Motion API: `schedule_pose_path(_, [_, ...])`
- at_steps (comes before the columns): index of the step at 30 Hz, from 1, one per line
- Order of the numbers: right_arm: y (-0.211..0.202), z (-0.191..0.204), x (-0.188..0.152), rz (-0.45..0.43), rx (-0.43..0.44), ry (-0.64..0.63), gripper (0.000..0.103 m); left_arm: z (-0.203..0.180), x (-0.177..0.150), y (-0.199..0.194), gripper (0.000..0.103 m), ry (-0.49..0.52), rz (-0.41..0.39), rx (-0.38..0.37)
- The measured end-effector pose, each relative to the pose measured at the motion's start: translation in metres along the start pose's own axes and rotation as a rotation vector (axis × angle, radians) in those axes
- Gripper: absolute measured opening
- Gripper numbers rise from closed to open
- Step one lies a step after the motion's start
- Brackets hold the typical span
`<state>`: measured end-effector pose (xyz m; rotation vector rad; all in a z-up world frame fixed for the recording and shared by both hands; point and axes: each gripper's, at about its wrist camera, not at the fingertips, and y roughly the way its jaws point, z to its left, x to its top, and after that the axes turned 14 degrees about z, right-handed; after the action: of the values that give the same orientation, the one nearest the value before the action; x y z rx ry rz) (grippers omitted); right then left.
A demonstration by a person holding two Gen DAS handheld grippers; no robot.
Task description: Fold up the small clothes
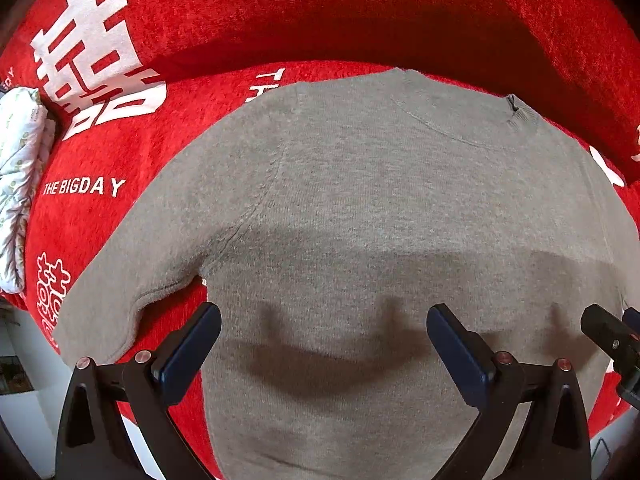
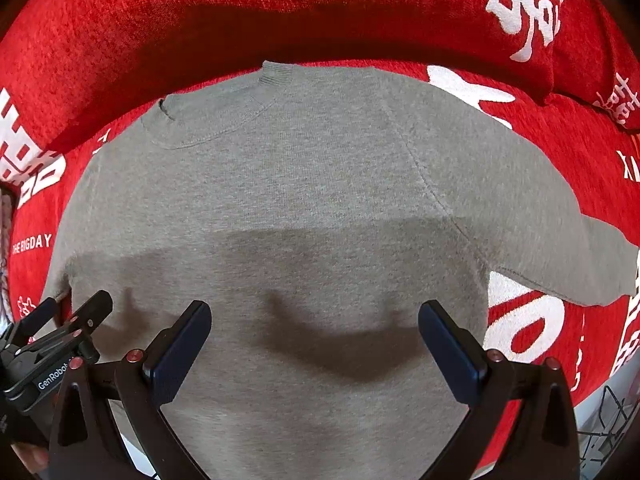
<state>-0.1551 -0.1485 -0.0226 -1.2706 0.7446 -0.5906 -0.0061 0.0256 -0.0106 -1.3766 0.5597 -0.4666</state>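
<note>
A small grey knit sweater (image 1: pixel 360 200) lies flat on a red cover, neckline (image 1: pixel 460 120) at the far side and one sleeve (image 1: pixel 132 276) reaching out to the left. In the right wrist view the same sweater (image 2: pixel 300 184) shows its other sleeve (image 2: pixel 560 256) out to the right. My left gripper (image 1: pixel 324 344) hovers open above the lower body of the sweater, holding nothing. My right gripper (image 2: pixel 314 340) is open too, over the same lower part, with nothing between its fingers. The two grippers sit side by side; the left one (image 2: pixel 60 332) shows at the left edge of the right wrist view.
The red cover (image 1: pixel 280 12) with white printed characters and lettering lies over a sofa seat and backrest. A white patterned cushion or cloth (image 1: pixel 20 168) sits at the far left. A wire rack (image 2: pixel 608 420) and pale floor show beyond the seat's near edge.
</note>
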Motion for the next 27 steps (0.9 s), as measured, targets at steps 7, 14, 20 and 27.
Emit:
schedule_pose_path(7, [-0.0005,-0.0009,0.0012,0.001,-0.002,-0.006,0.103,-0.0005,0.0038,-0.0002,0.103,0.003,0.004,0.0])
schedule_pose_path(14, [-0.0015,0.0003,0.0016,0.003,-0.004,-0.006,0.103,-0.001,0.0062,0.0006,0.103,0.011,0.005,-0.003])
schedule_pose_path(20, [-0.0024,0.0012,0.002,0.004,-0.007,-0.006,0.103,-0.002,0.0078,0.0014,0.103,0.011,0.007,-0.003])
schedule_pose_path(27, [-0.0024,0.001,0.0013,0.004,-0.007,-0.007,0.103,-0.0018,0.008,0.0028,0.103,0.012,0.008,-0.002])
